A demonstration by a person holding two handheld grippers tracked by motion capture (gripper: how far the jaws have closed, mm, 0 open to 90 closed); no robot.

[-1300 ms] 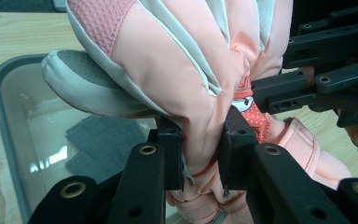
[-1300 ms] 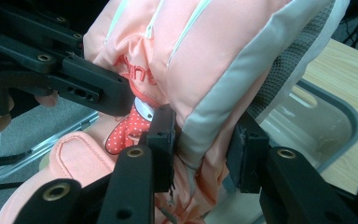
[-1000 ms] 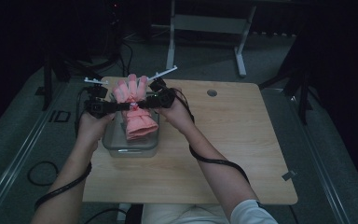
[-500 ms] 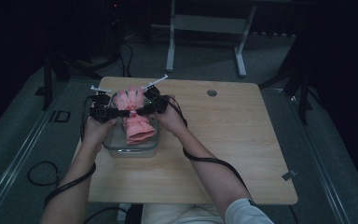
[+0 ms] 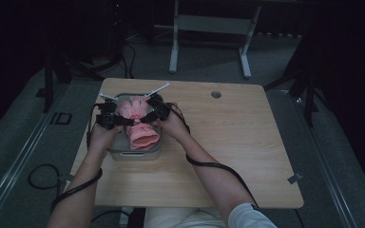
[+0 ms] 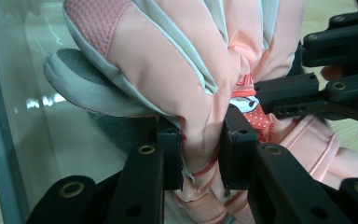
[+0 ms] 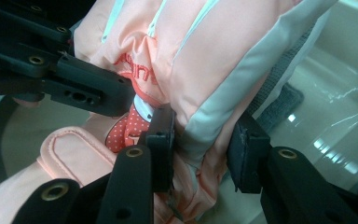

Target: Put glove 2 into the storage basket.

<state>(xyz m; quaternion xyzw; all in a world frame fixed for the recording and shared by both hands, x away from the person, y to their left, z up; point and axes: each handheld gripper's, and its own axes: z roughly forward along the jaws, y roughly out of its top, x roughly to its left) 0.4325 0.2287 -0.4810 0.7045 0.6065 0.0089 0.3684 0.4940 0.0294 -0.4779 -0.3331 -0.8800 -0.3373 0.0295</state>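
Pink glove (image 6: 182, 70), red lettering unreadable, pinched by both claws over bin (image 5: 135, 153).

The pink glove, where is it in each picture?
High view: glove at the table's left, over the clear bin.
Left gripper view: glove in the middle, pinched by the near tool.
Right gripper view: glove top middle, pinched too.
Shared landmark: the bin.

pink glove (image 5: 139, 121) lowered, into clear bin (image 5: 135, 153)

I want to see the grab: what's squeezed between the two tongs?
Between the left tongs and right tongs, the padded pink glove, in the high view.
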